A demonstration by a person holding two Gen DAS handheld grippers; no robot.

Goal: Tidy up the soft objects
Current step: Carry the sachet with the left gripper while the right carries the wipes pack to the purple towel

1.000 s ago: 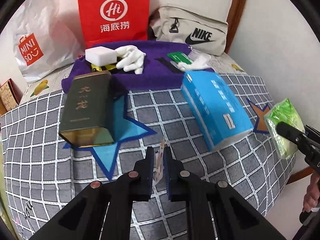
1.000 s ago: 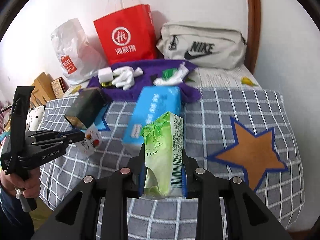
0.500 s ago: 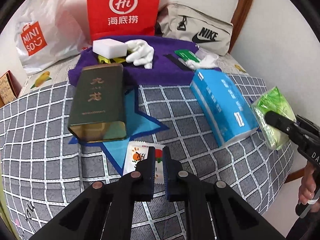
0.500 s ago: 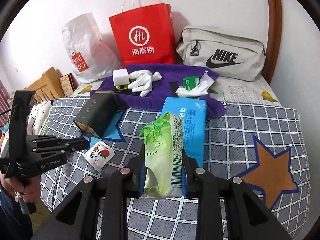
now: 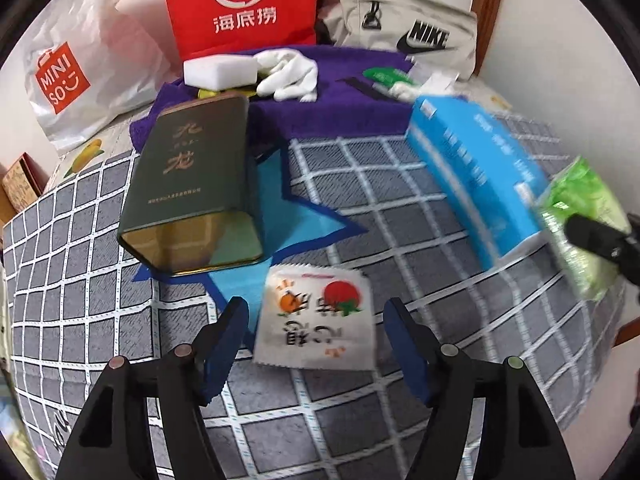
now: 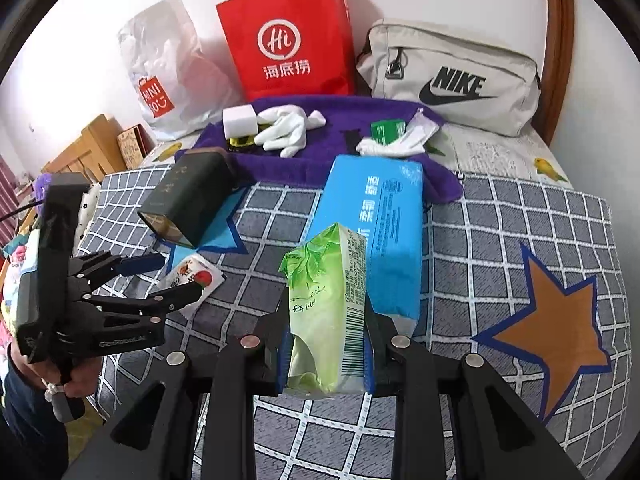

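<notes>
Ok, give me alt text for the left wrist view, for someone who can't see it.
The left gripper is open over a small white snack packet lying flat on the checked cloth. Beyond lie a dark green tin and a blue tissue pack; at far right the right gripper holds a green pack.

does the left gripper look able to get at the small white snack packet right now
Probably yes. The left gripper is open, its fingers either side of the white snack packet, which lies flat on the checked cloth. Nothing covers it; the dark green tin lies clear of it.
</notes>
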